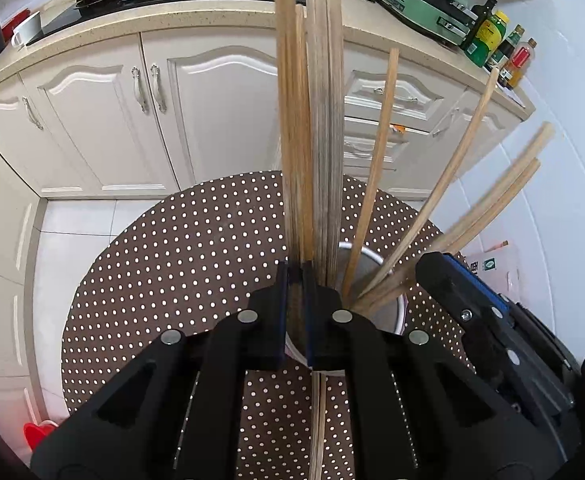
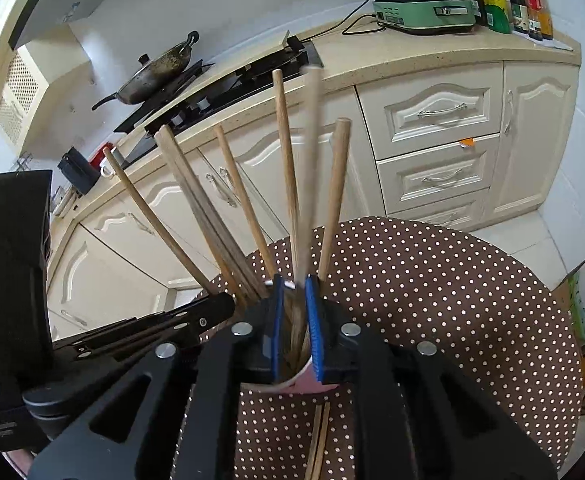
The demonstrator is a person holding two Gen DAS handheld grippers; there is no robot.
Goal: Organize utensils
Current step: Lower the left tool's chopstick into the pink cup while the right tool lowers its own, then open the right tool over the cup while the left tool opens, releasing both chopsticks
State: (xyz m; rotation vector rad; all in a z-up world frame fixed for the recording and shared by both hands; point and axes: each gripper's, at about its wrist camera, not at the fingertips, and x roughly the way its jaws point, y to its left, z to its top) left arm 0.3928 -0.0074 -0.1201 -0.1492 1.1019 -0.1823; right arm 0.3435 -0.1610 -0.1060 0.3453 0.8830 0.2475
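Step in hand: I'm loading chopsticks into the cup (image 2: 292, 384), both grippers working right over it, so I'd call this mid-task.

Left gripper (image 1: 297, 280): I'm pinching a tight bundle of chopsticks (image 1: 308, 120) between the pads, standing upright, lower ends going down toward the cup's mouth. Can't tell if they're touching bottom yet.

Right gripper (image 2: 292, 296): jaws are nearly together around one blurred chopstick (image 2: 310, 168) that's pointing up and away. The blur suggests it's moving, so I can't say for sure whether I'm gripping it firmly or letting it slide.

Cup: it's sitting on the near part of the brown polka-dot surface (image 2: 452, 300), just below both grippers, pinkish wall, white rim.

Already in the cup: several loose chopsticks (image 2: 196, 208) are fanning out to the left and far side in the right wrist view, leaning on the rim.

Leftovers: a pair of chopsticks on the surface (image 2: 318, 440) is lying flat, just near of the cup, running toward me.

Next move, my guess: lower the left bundle straight down and let go gently so it doesn't kick the leaning ones out, then go for the flat pair.

Watch out for: the cup looks light and top-heavy with everything fanned out, so tipping seems like the risk.
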